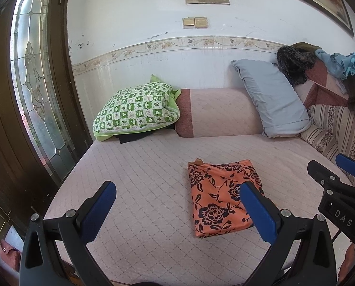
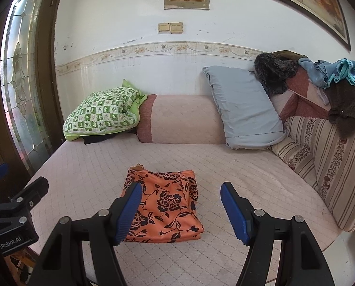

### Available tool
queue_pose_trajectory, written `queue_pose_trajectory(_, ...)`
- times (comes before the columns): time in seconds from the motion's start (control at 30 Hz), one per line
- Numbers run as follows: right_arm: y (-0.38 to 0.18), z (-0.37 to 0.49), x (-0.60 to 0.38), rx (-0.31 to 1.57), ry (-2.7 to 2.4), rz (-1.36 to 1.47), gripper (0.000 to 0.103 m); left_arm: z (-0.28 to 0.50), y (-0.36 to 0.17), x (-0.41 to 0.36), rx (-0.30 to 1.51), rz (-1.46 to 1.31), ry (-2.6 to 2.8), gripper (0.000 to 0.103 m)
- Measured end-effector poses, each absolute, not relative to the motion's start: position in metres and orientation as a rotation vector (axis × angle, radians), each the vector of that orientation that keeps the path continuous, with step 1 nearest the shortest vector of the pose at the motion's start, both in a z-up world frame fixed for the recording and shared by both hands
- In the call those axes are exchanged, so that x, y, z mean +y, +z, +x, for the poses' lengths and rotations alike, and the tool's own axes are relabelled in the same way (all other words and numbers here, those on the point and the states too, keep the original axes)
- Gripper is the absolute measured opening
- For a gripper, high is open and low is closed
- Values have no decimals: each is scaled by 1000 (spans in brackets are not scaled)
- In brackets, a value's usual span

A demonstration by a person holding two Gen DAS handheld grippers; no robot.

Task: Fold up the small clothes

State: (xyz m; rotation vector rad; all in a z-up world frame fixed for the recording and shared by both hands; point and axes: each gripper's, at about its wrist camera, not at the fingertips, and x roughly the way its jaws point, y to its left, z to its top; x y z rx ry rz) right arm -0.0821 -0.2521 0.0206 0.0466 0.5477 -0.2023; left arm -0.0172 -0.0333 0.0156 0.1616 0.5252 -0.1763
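Orange floral garment (image 1: 221,196) lies folded flat on the pink quilted couch seat (image 1: 139,166), nothing touching it. Left gripper (image 1: 177,211) jaws spread wide, empty, hovering over the near edge. Right gripper (image 2: 181,211) likewise wide apart, empty. Small brown bit at the garment's far corner, can't identify.

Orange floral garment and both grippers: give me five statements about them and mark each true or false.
1. The orange floral garment lies folded on the pink quilted cover. True.
2. The right gripper is clamped on the garment. False: its jaws stand open and hold nothing.
3. The left gripper is open and empty. True.
4. The grey pillow lies flat on the garment. False: it leans against the backrest, well apart from it.
5. The green checked bundle sits at the far left of the cover. True.
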Motion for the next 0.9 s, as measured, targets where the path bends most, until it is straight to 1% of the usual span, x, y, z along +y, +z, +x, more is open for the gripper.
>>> queue_pose_trajectory(0.9,10,-83,-276,567,-197,115,72,-22,13,-60,534,214,-203,103)
